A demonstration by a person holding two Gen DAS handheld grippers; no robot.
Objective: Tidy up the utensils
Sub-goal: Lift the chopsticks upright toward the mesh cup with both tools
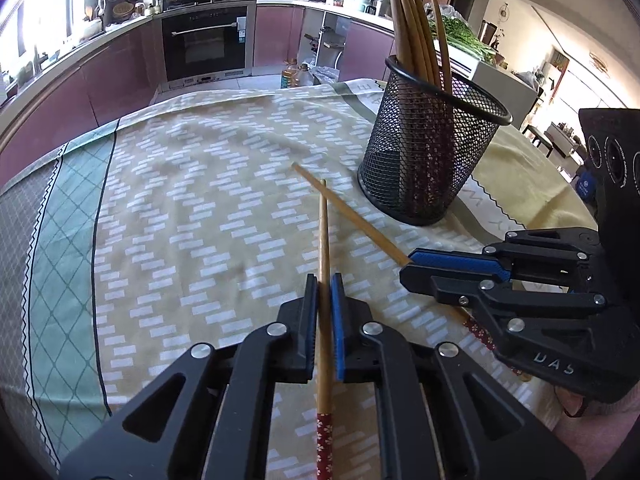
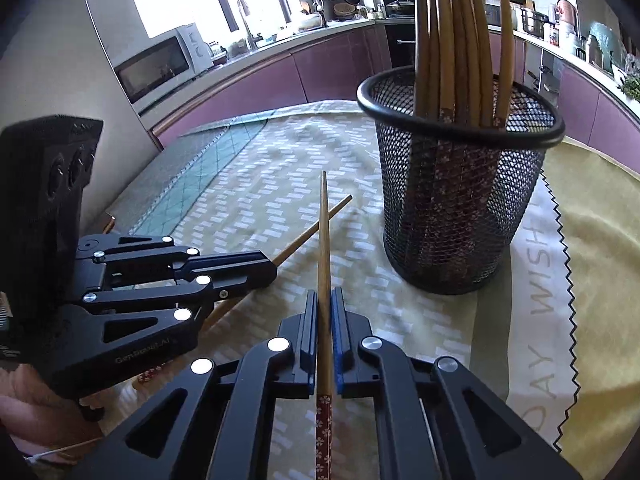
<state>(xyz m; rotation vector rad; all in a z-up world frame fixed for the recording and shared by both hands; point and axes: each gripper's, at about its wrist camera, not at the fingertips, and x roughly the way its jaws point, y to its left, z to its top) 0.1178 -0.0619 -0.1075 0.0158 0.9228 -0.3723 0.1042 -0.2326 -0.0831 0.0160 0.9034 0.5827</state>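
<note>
My left gripper point(image 1: 324, 280) is shut on a bamboo chopstick point(image 1: 325, 240) with a red flowered end, pointing forward over the tablecloth. My right gripper point(image 2: 324, 296) is shut on a second such chopstick point(image 2: 323, 240). The two chopsticks cross just ahead of the fingers. In the left wrist view the right gripper point(image 1: 412, 266) comes in from the right, holding its chopstick point(image 1: 352, 216). In the right wrist view the left gripper point(image 2: 268, 270) comes in from the left with its chopstick point(image 2: 316, 226). A black mesh holder point(image 1: 424, 148) point(image 2: 460, 192) stands ahead to the right, with several chopsticks upright in it.
The table carries a yellow patterned cloth point(image 1: 192, 200) with a green border point(image 1: 68, 240) at the left. Purple kitchen cabinets and an oven point(image 1: 208, 40) lie beyond the far edge. A microwave point(image 2: 160, 64) stands at the left.
</note>
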